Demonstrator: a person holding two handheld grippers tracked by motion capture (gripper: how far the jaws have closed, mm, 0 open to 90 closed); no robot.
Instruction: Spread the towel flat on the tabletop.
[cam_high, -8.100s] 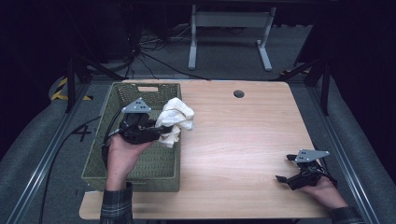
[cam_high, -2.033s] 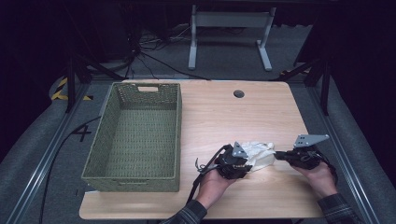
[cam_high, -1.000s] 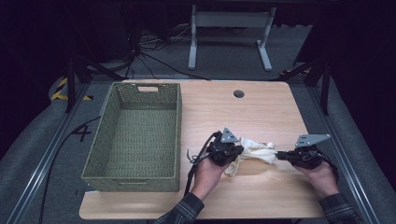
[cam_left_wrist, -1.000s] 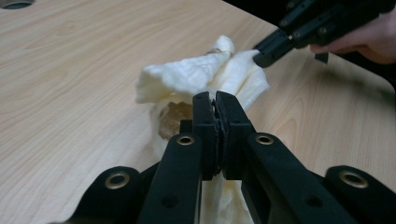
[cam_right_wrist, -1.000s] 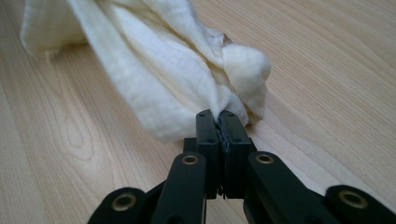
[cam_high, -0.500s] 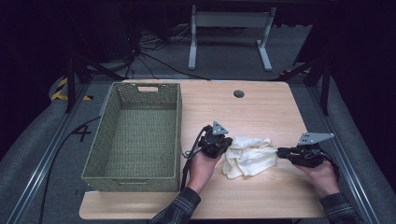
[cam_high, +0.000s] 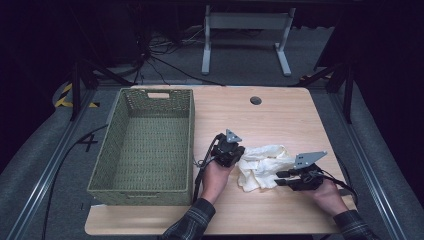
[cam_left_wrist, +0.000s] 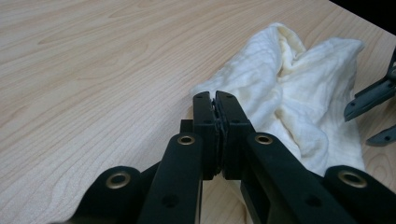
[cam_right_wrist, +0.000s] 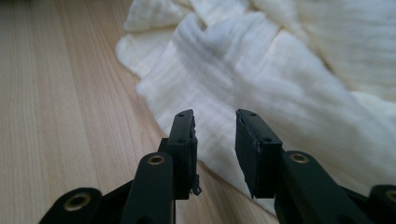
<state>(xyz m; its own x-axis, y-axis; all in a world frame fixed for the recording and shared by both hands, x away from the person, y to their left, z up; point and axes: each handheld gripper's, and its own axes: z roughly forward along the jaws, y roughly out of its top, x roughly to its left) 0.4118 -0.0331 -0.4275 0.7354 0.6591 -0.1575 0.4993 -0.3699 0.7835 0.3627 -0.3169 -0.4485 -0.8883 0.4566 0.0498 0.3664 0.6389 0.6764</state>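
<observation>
A crumpled cream cloth (cam_high: 262, 162) lies on the wooden table (cam_high: 280, 115) between the two hands. My left gripper (cam_high: 240, 156) is at its left end, and in the left gripper view (cam_left_wrist: 215, 97) the jaws are pressed together on the cloth's (cam_left_wrist: 289, 88) near edge. At the cloth's right end, my right gripper (cam_high: 279, 177) points left. In the right gripper view (cam_right_wrist: 215, 119) its jaws have just been opening. They stand apart just above the cloth (cam_right_wrist: 280, 70), and nothing is pinched between them.
A green woven basket (cam_high: 150, 92) stands on the left half of the table, close to my left forearm. A round cable hole (cam_high: 256, 100) sits near the far edge. My right gripper's fingers (cam_left_wrist: 373, 100) show at the right edge of the left gripper view.
The left gripper has drawn its end of the cloth to the left. The right gripper has let go of the other end, opened its jaws and shifted slightly left.
</observation>
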